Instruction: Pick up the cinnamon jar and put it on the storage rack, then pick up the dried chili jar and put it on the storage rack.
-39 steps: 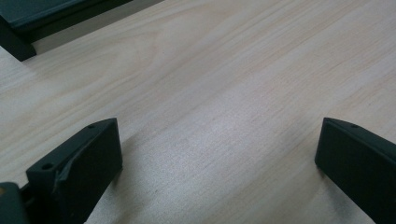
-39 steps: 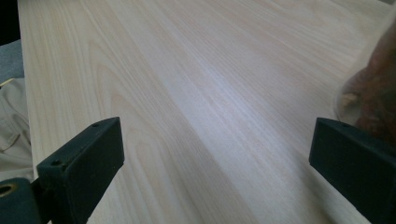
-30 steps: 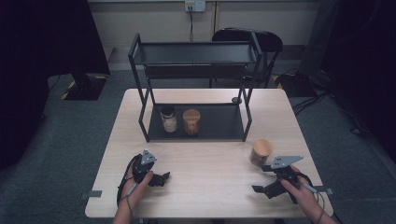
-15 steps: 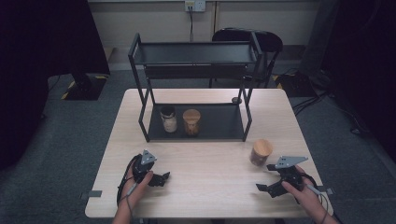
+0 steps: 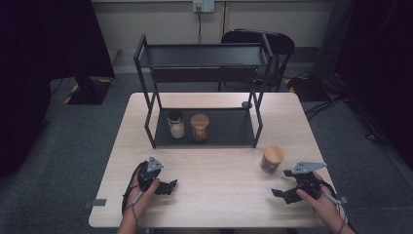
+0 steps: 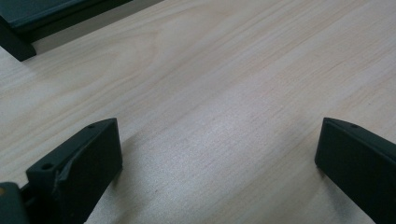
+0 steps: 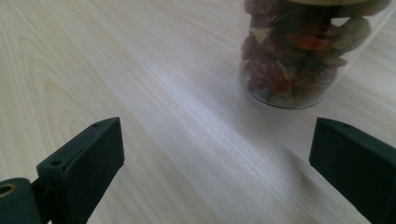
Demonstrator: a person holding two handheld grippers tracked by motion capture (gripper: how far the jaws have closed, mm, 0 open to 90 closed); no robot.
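Unlabelled jar (image 5: 271,158) upright on worktop (image 5: 219,195), near right gripper (image 5: 283,193); left gripper (image 5: 170,186) apart; jaws of both released.

The near half of the counter (image 5: 219,195) lies bare between the left tool (image 5: 168,186) and the right tool (image 5: 278,193). One jar with a wooden lid (image 5: 271,159) stands just beyond the right tool, apart from its spread jaws. The black rack (image 5: 202,97) blocks the far half; two jars (image 5: 187,126) occupy the left of its lower shelf, the right part is free.
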